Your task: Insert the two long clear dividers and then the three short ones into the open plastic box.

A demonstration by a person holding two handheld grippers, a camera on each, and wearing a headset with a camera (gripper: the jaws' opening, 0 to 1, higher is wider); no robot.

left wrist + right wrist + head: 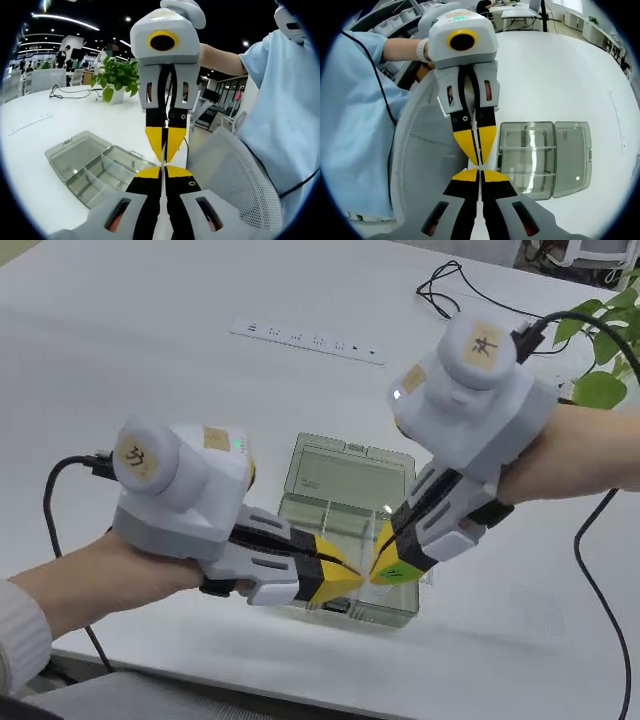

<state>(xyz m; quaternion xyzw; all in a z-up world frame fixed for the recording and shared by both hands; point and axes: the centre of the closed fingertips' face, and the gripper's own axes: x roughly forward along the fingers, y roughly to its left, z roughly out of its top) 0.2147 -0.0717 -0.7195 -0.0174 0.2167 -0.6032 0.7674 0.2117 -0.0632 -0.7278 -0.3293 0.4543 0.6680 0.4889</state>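
The clear plastic box (342, 527) lies open on the white table, its lid (352, 462) folded back on the far side. Clear dividers stand inside it and split it into compartments. My left gripper (350, 575) and my right gripper (383, 570) meet tip to tip just above the box's near edge. Both are shut, and I see nothing between their jaws. In the left gripper view my own jaws (163, 171) nearly touch the right gripper's tips, with the box (95, 170) to the left. In the right gripper view my jaws (480, 172) face the left gripper, with the box (526, 157) to the right.
A white power strip (305, 340) lies at the back of the table. A potted plant (600, 350) and black cables (450, 290) sit at the far right. The table's near edge runs just below the box, and a mesh chair (425, 165) stands beyond it.
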